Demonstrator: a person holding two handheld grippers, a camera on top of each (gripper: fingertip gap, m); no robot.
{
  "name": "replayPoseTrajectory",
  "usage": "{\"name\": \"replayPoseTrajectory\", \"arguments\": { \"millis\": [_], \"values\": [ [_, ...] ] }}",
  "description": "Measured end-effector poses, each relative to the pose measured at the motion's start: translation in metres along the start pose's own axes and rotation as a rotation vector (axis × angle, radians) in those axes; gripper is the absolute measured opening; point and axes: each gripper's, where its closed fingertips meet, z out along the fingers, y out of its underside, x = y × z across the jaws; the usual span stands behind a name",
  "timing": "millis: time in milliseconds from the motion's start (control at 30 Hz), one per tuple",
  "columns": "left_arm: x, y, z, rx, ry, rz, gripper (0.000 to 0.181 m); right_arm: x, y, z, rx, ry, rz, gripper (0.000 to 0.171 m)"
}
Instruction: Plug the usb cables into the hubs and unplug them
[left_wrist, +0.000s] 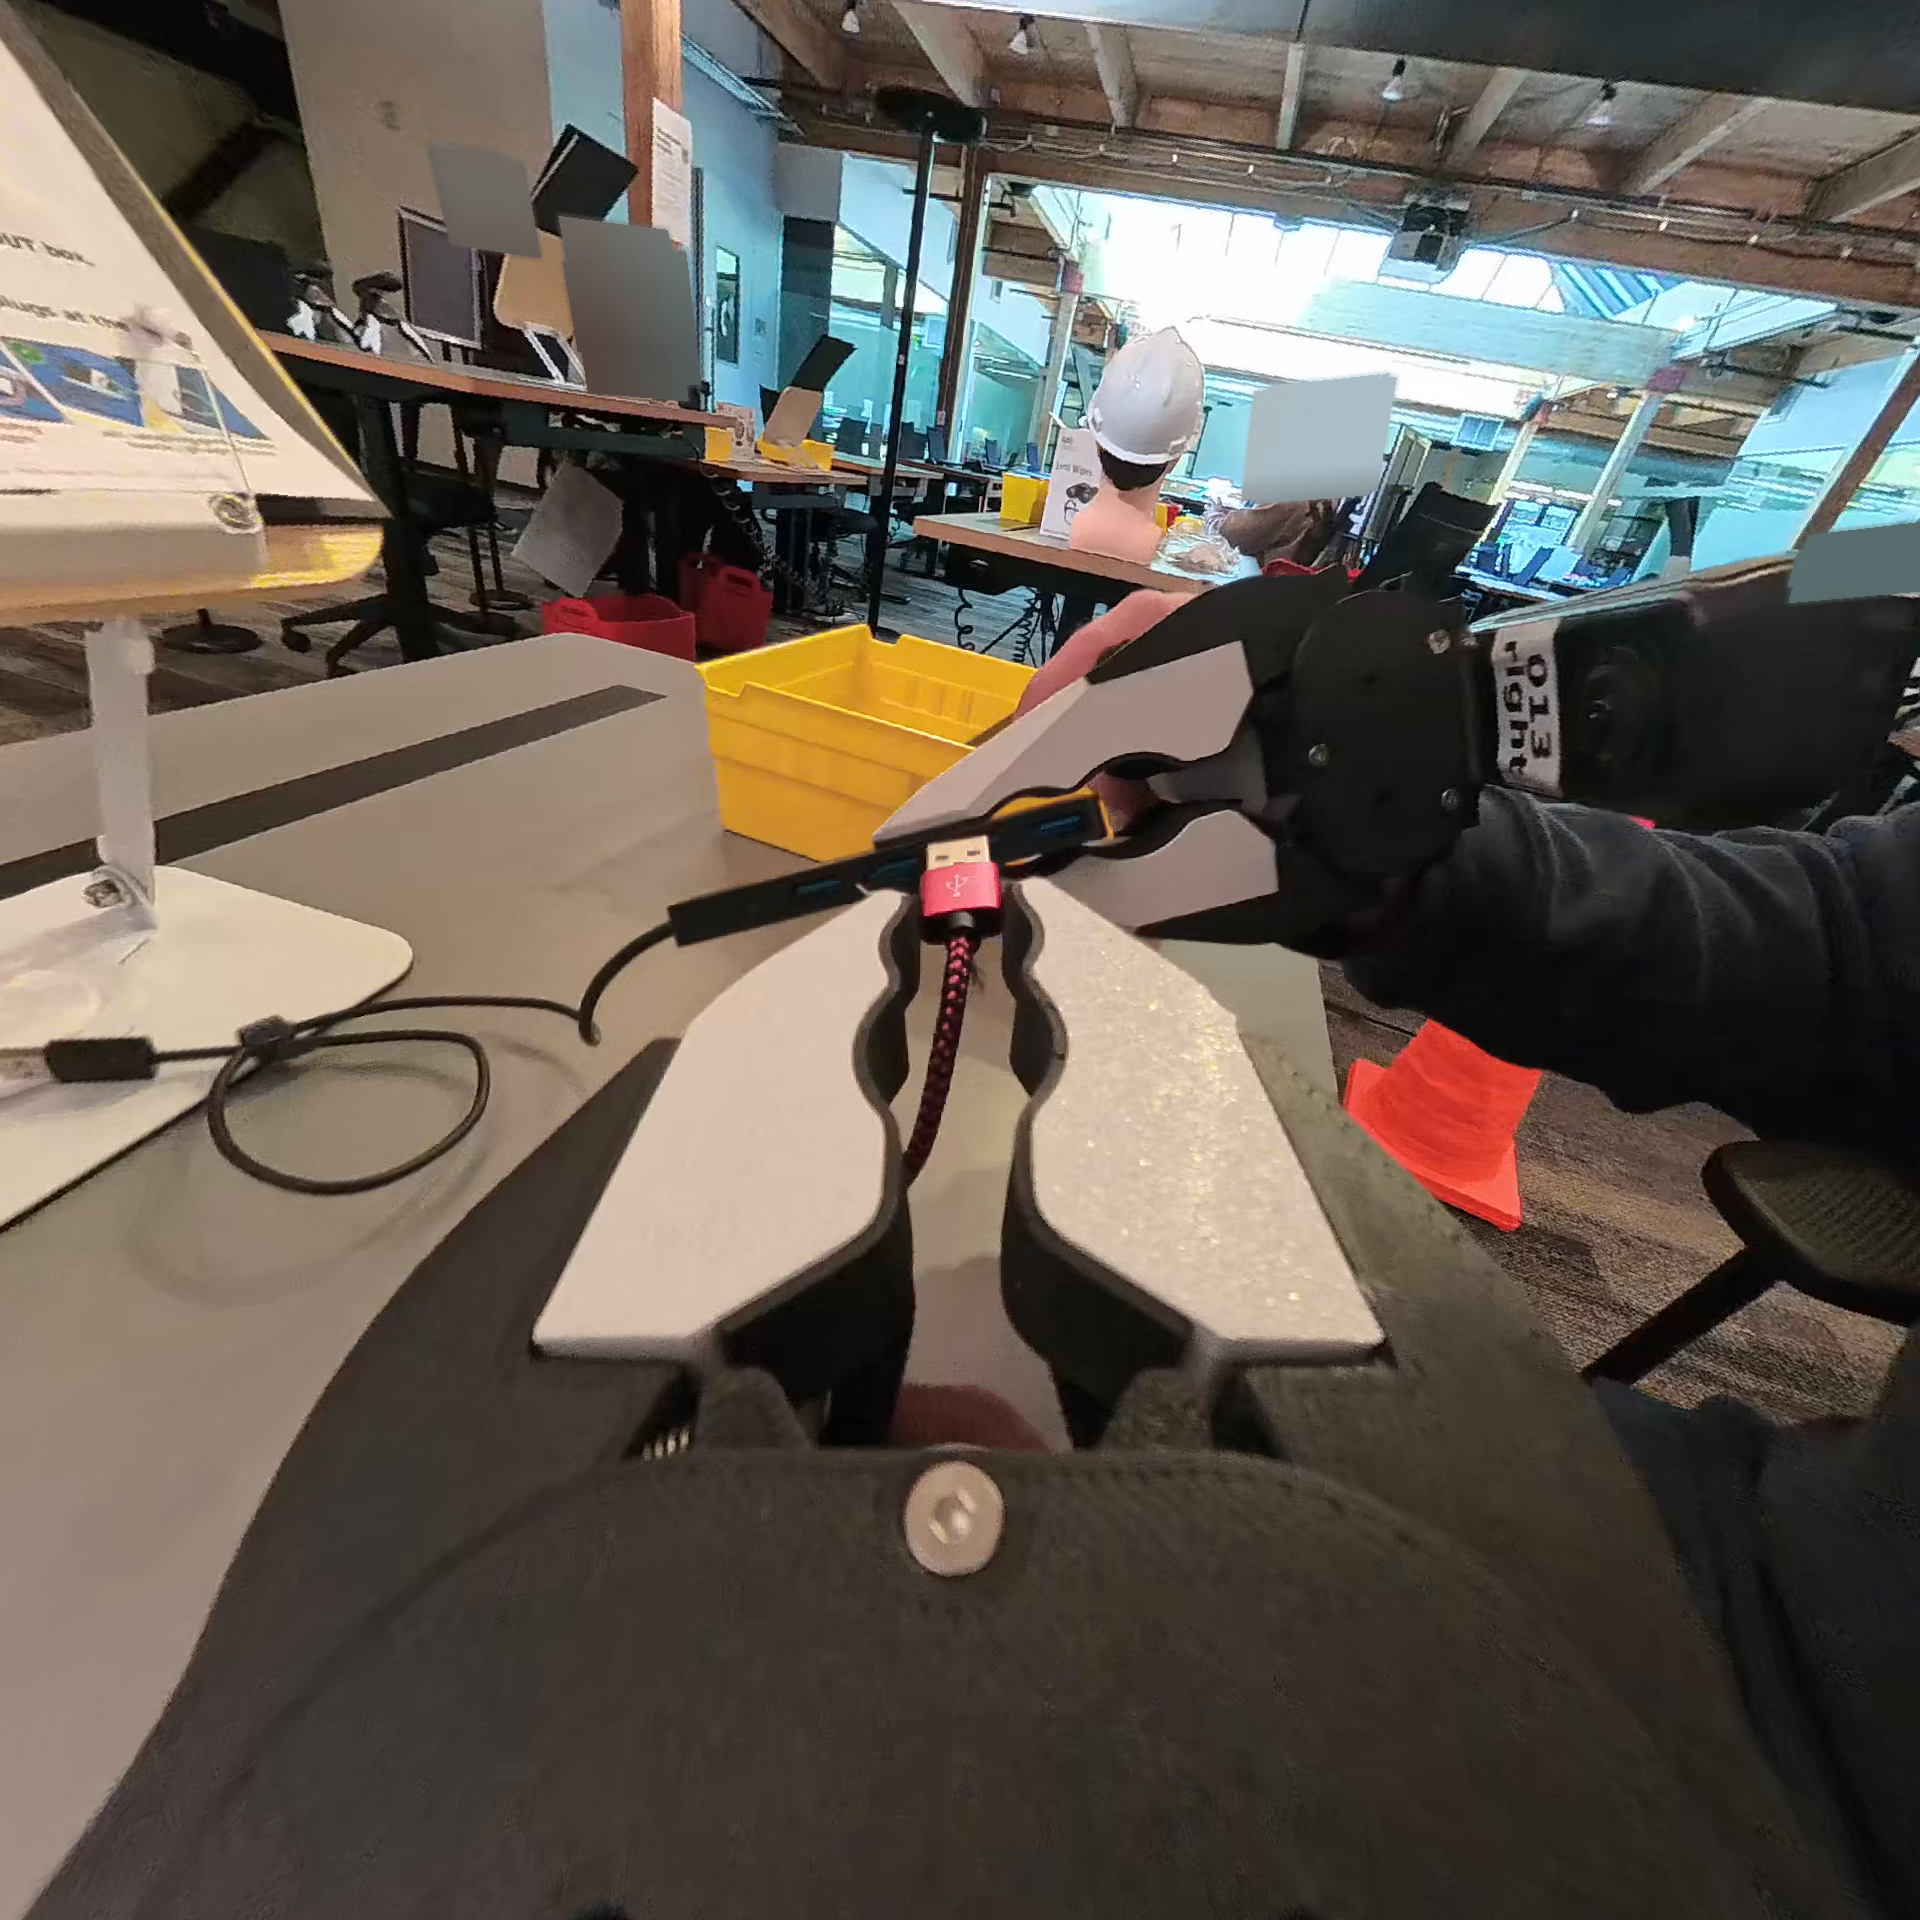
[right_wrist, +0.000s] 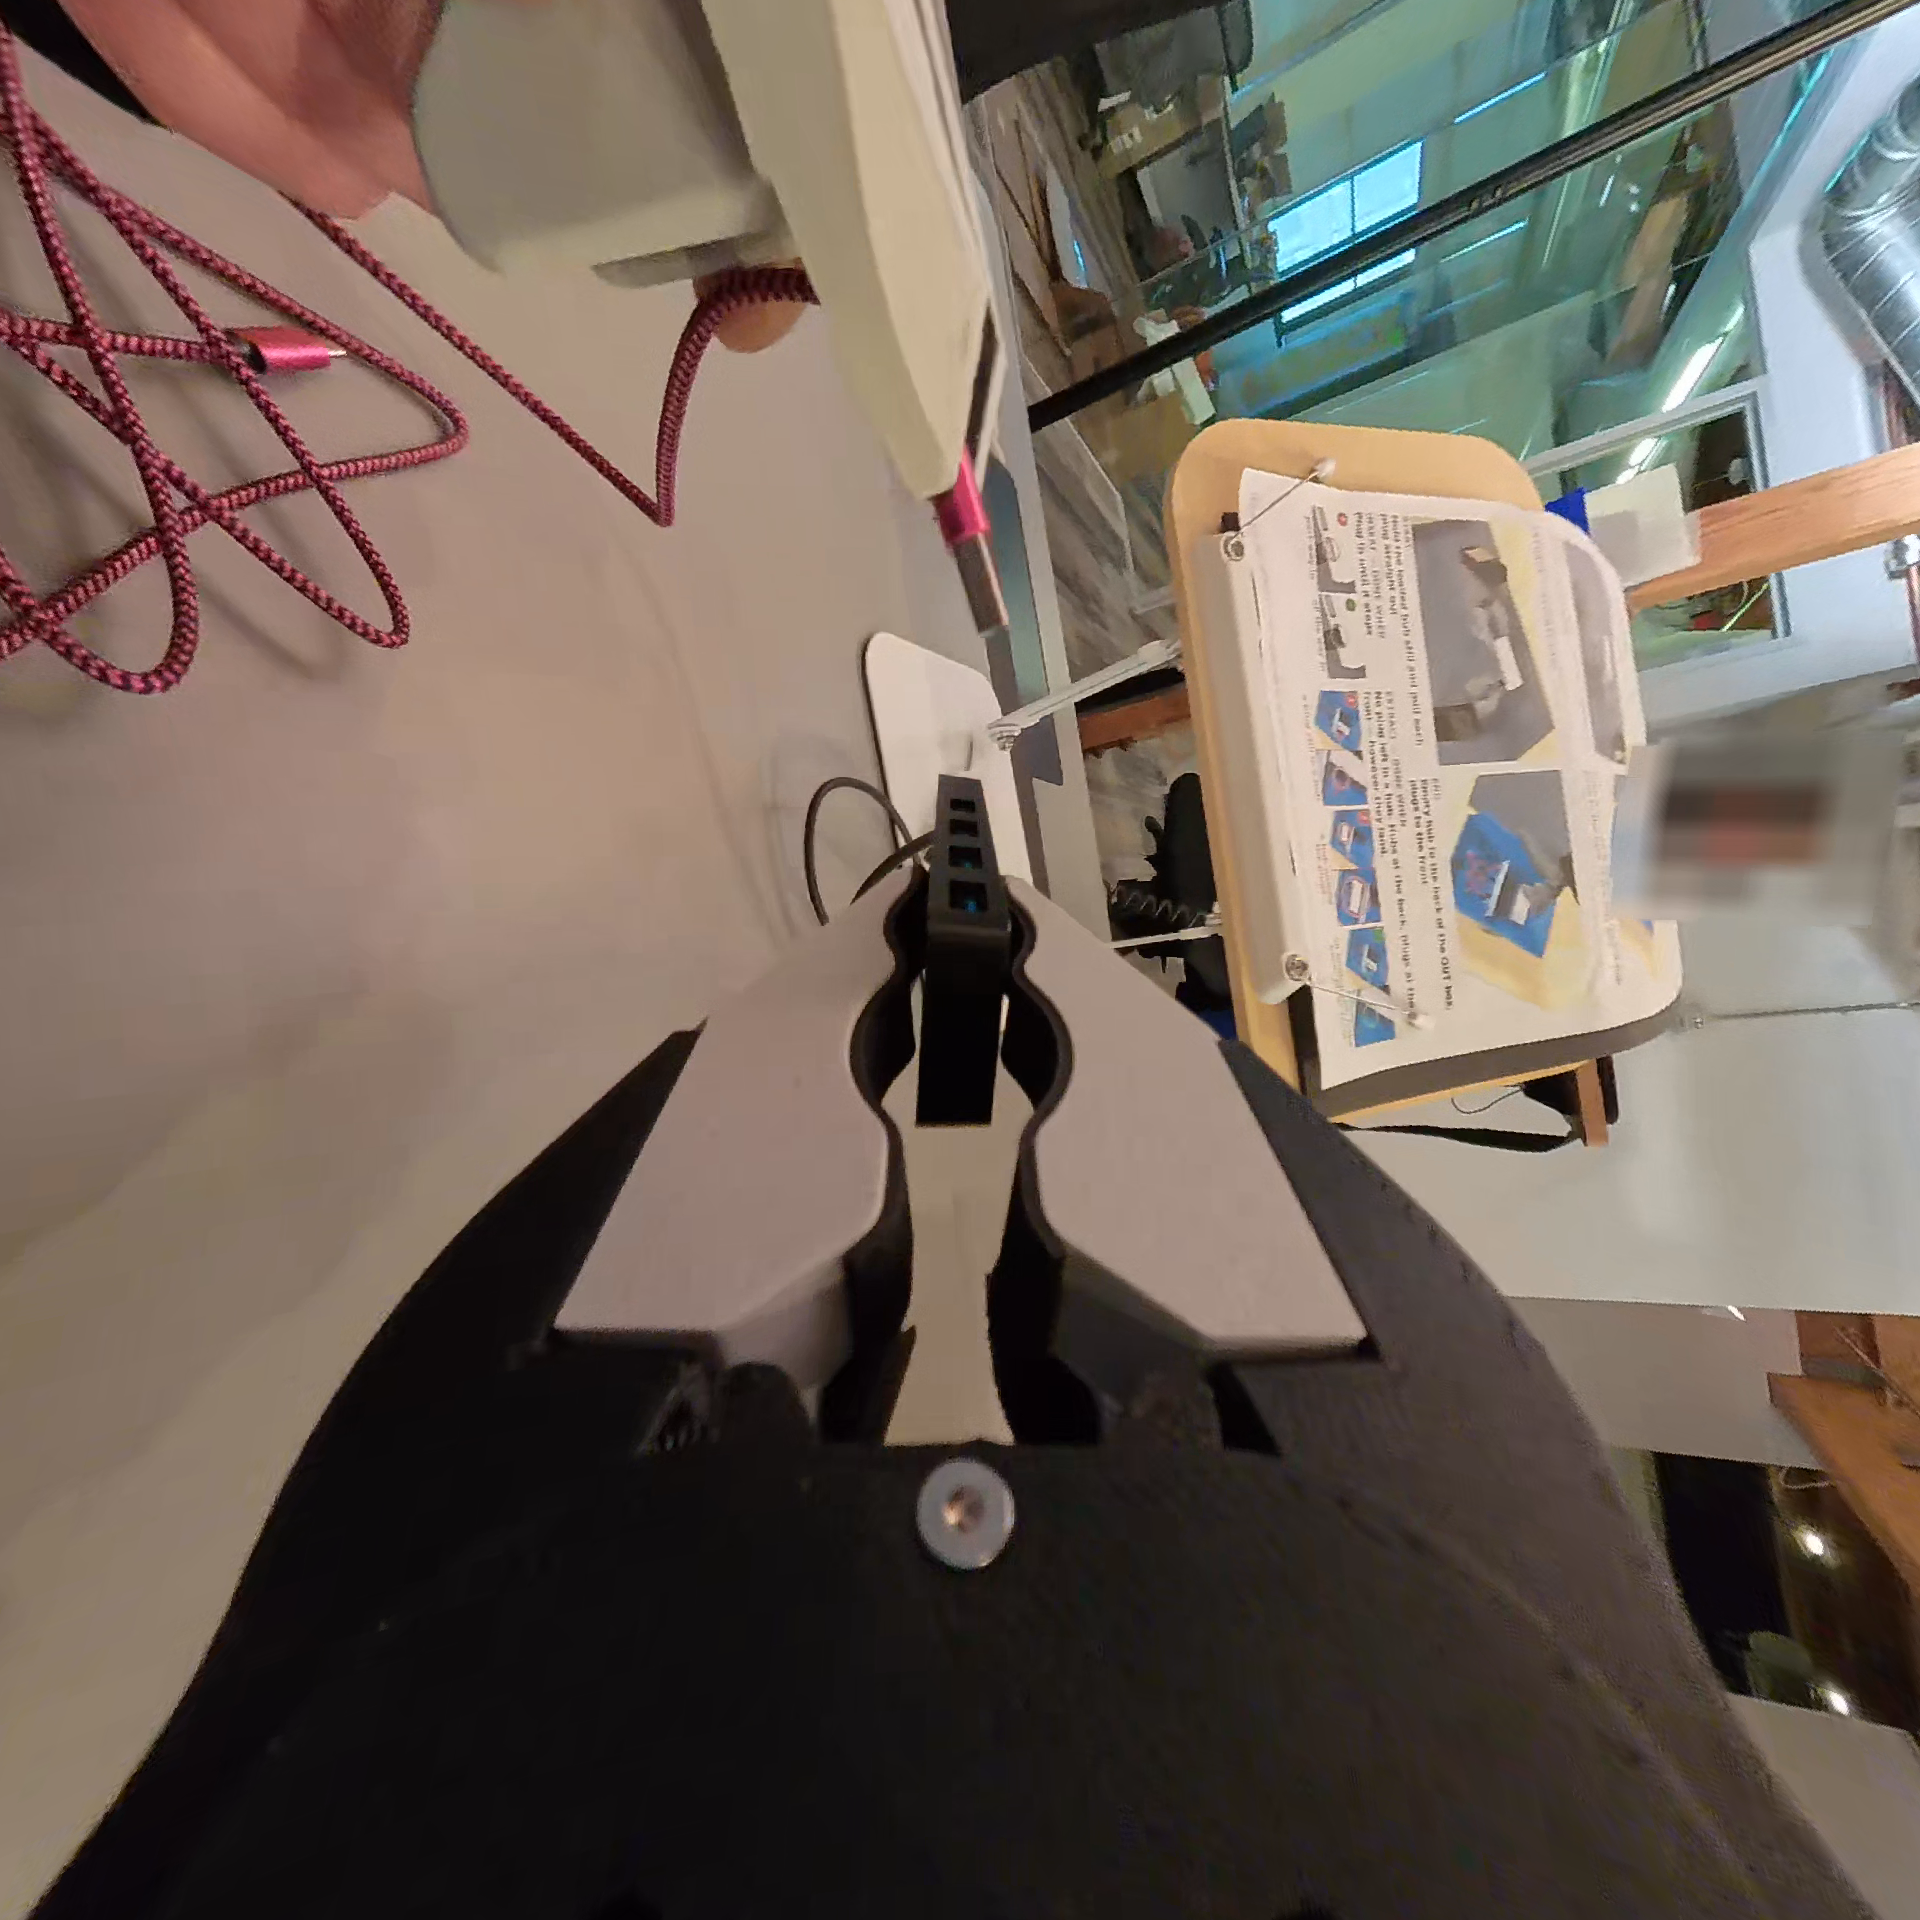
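My left gripper (left_wrist: 958, 914) is shut on the red USB plug (left_wrist: 958, 883), whose metal tip points at the black hub (left_wrist: 831, 883) and sits just in front of its ports, apart from them. Its red braided cable (left_wrist: 940, 1060) runs back between the fingers. My right gripper (right_wrist: 961, 925) is shut on the black hub (right_wrist: 961, 987), held above the grey table (left_wrist: 416, 1299), with several blue ports (right_wrist: 966, 862) showing. The right gripper also shows in the left wrist view (left_wrist: 1091, 821). The red plug shows in the right wrist view (right_wrist: 971, 540), off the hub.
A yellow bin (left_wrist: 862, 727) stands behind the hub. A white stand (left_wrist: 125, 904) with an instruction sheet (right_wrist: 1455, 790) is at the left. The hub's black cable (left_wrist: 343, 1091) loops on the table. Loose red cable (right_wrist: 208, 468) lies coiled there. An orange cone (left_wrist: 1444, 1122) sits on the floor. The grippers' ends are close to 6 cm from one another.
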Motion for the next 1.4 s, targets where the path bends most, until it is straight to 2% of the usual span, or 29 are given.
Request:
{"name": "replayPoseTrajectory", "arguments": {
  "millis": [500, 733, 967, 1400],
  "values": [
    [-0.019, 0.000, 0.000, -0.105, -0.043, 0.018, 0.014, 0.007, -0.004, 0.014, -0.070, 0.037, -0.164, 0.008],
    [-0.023, -0.011, -0.001, -0.078, 0.003, -0.023, 0.014, 0.016, -0.011, 0.017, 0.022, 0.037, -0.020, 0.008],
    [-0.026, -0.011, 0.003, -0.093, -0.003, -0.029, 0.014, 0.017, -0.009, 0.023, 0.042, 0.041, 0.031, 0.008],
    [-0.026, -0.001, 0.013, -0.167, -0.028, 0.005, 0.014, 0.016, -0.008, 0.025, 0.033, 0.049, -0.009, 0.008]
  ]
}}
